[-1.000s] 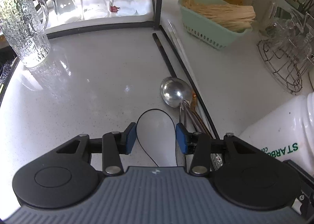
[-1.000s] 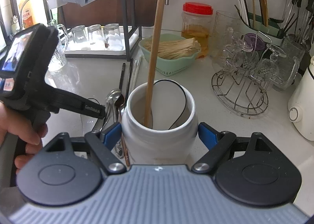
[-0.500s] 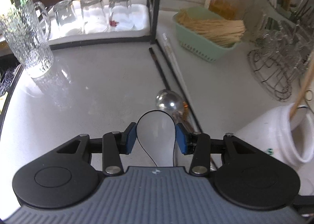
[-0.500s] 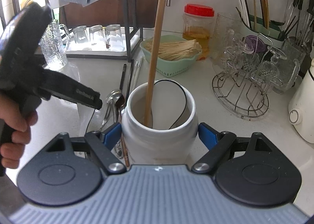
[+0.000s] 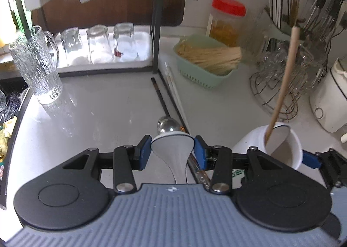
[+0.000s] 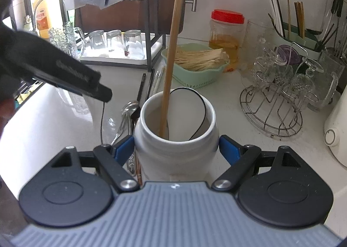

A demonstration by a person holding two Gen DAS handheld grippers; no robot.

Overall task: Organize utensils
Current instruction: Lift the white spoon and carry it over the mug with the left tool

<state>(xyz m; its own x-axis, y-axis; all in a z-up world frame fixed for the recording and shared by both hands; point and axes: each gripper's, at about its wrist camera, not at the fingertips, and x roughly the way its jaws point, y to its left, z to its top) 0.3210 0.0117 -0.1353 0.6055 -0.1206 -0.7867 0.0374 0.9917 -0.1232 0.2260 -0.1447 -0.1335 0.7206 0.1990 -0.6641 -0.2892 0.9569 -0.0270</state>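
My left gripper (image 5: 172,149) is shut on the bowl of a white spoon with a black rim (image 5: 173,151), lifted above the counter. In the right wrist view that gripper's black body (image 6: 65,73) hangs at the upper left, with the spoon (image 6: 95,112) below it. My right gripper (image 6: 174,149) is shut on a white jar (image 6: 175,156) that stands on the counter. The jar (image 5: 284,149) holds a wooden stick (image 6: 171,56) and another black-rimmed white spoon (image 6: 188,114). Metal spoons (image 6: 130,108) lie just left of the jar, with one spoon bowl (image 5: 168,125) showing beyond my left pads.
Dark and pale chopsticks (image 5: 167,95) lie on the white counter (image 5: 97,112). Behind stand a mint basket of sticks (image 5: 206,62), a red-lidded jar (image 5: 225,21), a wire glass rack (image 5: 284,86), a textured glass mug (image 5: 36,67) and upturned glasses on a tray (image 5: 99,45).
My left gripper has risen with the white spoon and tipped up, and the jar has come into its view at the right. The right gripper and the jar have stayed put.
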